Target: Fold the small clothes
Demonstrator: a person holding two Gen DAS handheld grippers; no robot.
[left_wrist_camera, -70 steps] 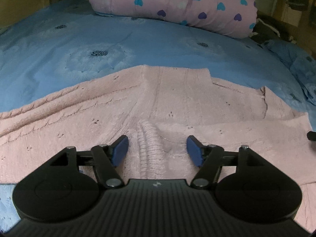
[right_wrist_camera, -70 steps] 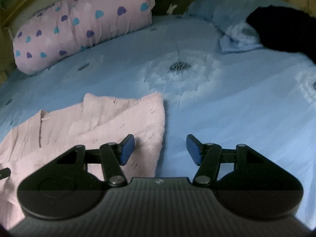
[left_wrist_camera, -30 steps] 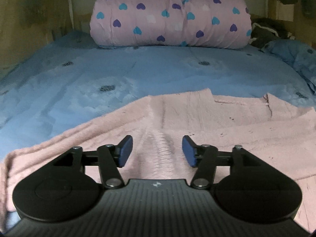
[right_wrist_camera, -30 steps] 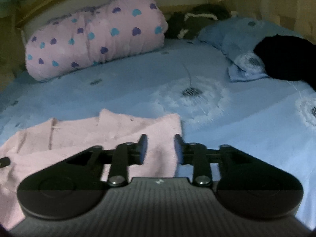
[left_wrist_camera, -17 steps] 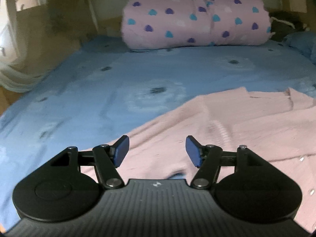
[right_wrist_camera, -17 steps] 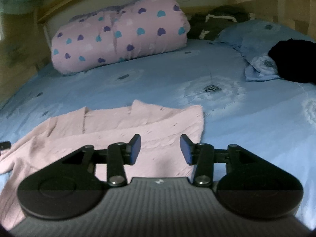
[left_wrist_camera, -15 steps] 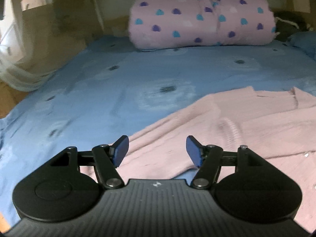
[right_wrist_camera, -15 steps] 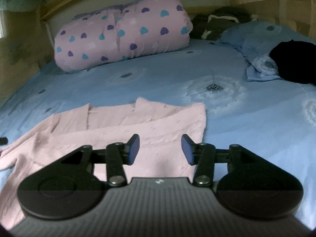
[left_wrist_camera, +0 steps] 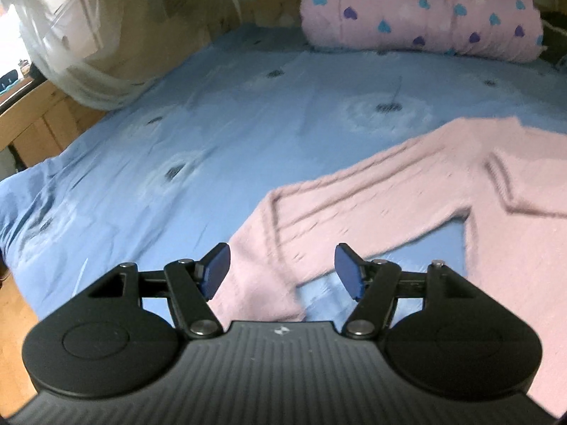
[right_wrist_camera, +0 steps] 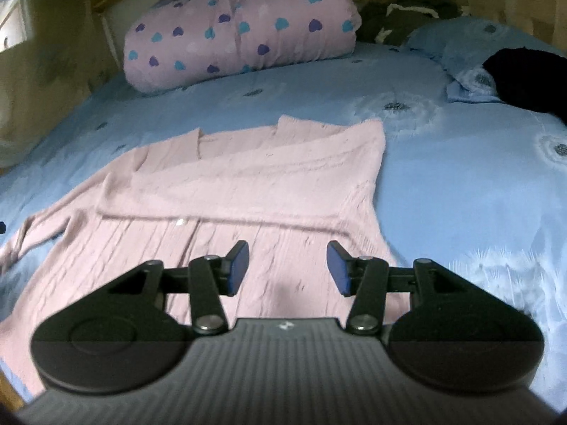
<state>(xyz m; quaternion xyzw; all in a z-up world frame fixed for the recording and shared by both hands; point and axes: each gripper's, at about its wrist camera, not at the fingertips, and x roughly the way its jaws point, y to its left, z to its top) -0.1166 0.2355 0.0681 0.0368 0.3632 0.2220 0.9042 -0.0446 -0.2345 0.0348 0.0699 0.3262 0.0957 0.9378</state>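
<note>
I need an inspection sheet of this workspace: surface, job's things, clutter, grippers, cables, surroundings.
Surface: blue bedsheet with a dandelion print, lightly wrinkled.
Job's things: pink knit sweater lying flat, one sleeve folded across the body, the other sleeve stretched outward.
Clutter: heart-print quilt roll; black garment; blue pillow.
Grippers: left gripper open above the sleeve end; right gripper open above the hem; both empty, jaws just opening.
Cables: nothing seen.
Surroundings: wooden bed frame.

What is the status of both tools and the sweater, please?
Left tool, right tool open, empty. Pink sweater flat on bed, one sleeve unfolded. Nothing in the way.
</note>
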